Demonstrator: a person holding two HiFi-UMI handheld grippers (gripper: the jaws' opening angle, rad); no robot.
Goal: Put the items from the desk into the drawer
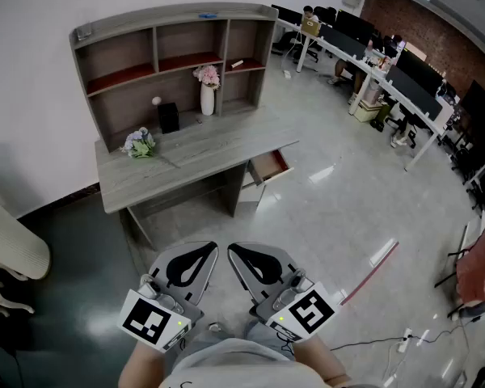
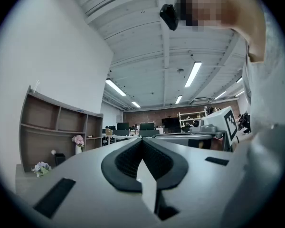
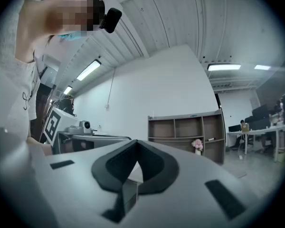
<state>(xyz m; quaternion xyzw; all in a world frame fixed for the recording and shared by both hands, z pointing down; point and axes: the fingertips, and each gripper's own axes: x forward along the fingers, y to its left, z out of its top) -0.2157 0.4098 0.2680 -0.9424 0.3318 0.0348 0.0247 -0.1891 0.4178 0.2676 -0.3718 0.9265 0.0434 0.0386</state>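
Distance matters: left tongs (image 1: pixel 204 250) and right tongs (image 1: pixel 241 251), pressed together and empty, hang well apart from the worktop (image 1: pixel 202 156). Better step closer, then spread one pair round the flower bunch (image 1: pixel 139 144) at upper left.

A white wall (image 1: pixel 32 95) backs a grey wooden desk (image 1: pixel 210 156) topped with a shelf unit (image 1: pixel 170 51). The glossy floor (image 1: pixel 331 208) is pale grey, darker at the left. Rows of office tables (image 1: pixel 388 78) run along a brick wall (image 1: pixel 436 43). Strip lights (image 2: pixel 193 73) line the ribbed ceiling (image 2: pixel 147 46).
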